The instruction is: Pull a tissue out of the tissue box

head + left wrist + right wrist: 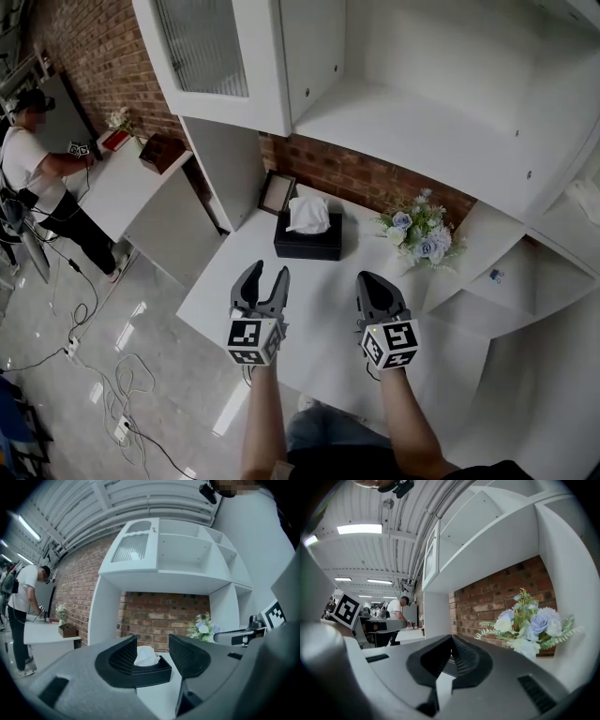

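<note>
A black tissue box (307, 242) stands on the white table (244, 300) near the brick wall, with a white tissue (307, 215) sticking up from its top. My left gripper (267, 273) hovers level a short way in front of the box, jaws open and empty. In the left gripper view the tissue box (151, 671) and the tissue (146, 656) show through the gap of that gripper (152, 651), still apart from it. My right gripper (377, 281) is beside it to the right, shut on nothing; in the right gripper view its tips (451, 641) meet.
A picture frame (277, 192) leans on the wall left of the box. A vase of pale flowers (422, 232) stands to the right, and looms close to the right gripper (529, 627). White shelves (422, 112) overhang the table. A person (37, 178) works at another table, far left.
</note>
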Demonstrator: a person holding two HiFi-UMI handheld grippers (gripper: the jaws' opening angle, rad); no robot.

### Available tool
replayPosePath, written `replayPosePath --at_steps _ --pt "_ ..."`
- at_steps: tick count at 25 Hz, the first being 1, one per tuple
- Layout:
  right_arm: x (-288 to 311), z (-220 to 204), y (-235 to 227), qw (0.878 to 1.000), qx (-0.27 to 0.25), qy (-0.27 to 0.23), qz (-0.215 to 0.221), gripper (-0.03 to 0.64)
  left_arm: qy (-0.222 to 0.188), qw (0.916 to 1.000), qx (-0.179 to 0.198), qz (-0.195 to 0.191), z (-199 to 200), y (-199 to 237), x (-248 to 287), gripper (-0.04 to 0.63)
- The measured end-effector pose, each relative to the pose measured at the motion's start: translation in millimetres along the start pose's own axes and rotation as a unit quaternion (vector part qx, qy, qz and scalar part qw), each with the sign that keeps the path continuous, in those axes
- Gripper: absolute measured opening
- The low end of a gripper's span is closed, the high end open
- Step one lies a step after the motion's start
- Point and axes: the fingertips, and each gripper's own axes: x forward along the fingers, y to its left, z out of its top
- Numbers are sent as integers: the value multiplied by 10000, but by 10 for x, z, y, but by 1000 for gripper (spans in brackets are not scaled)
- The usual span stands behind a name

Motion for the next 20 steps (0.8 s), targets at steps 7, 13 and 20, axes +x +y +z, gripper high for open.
replayPosePath --at_steps 7,13,20 --pt "314 32 -58 10000 -36 20 -35 0 273 9984 308 -375 -39 137 554 183" --pt "820 71 -31 9999 -123 33 76 0 357 9959 539 -628 -33 248 1070 183" --pt "1435 -2 -71 9990 -364 205 177 0 695 9878 1001 -972 -164 411 1770 183"
